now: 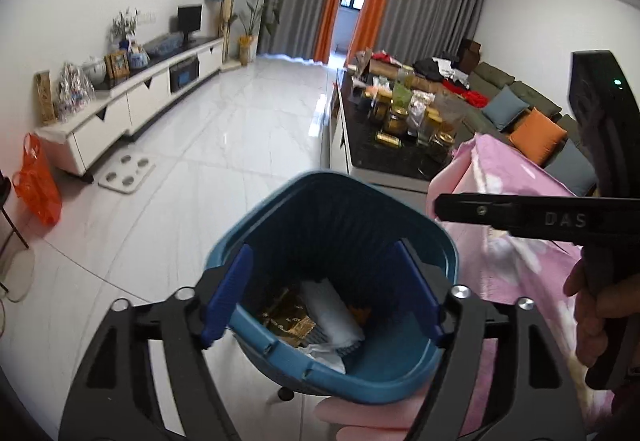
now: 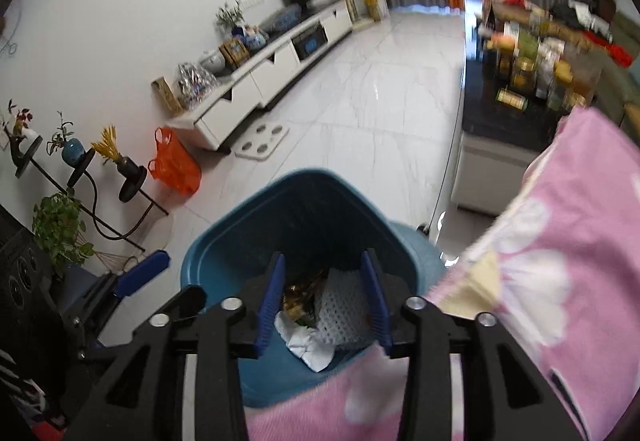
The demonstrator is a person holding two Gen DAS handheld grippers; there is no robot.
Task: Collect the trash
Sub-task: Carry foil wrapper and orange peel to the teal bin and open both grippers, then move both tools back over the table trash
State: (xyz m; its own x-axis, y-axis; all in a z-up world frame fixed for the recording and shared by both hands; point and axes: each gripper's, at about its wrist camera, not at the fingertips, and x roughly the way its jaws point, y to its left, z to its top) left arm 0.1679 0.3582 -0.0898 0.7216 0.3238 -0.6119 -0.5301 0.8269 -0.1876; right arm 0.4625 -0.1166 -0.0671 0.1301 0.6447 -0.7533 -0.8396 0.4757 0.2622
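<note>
While I hold both over the blue bin (image 1: 404, 381) at lower centre | my left hand-held gripper (image 1: 320, 289) is spread wide, nothing between | my right hand-held gripper (image 2: 325, 295) is partly spread, pinching nothing | trash (image 2: 340, 315) lies inside the bin, beside pink blanket (image 2: 560, 261).

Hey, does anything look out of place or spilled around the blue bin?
Nothing spilled: the trash lies inside the blue bin. One oddity: an orange plastic bag sits loose on the floor by the cabinet.
</note>
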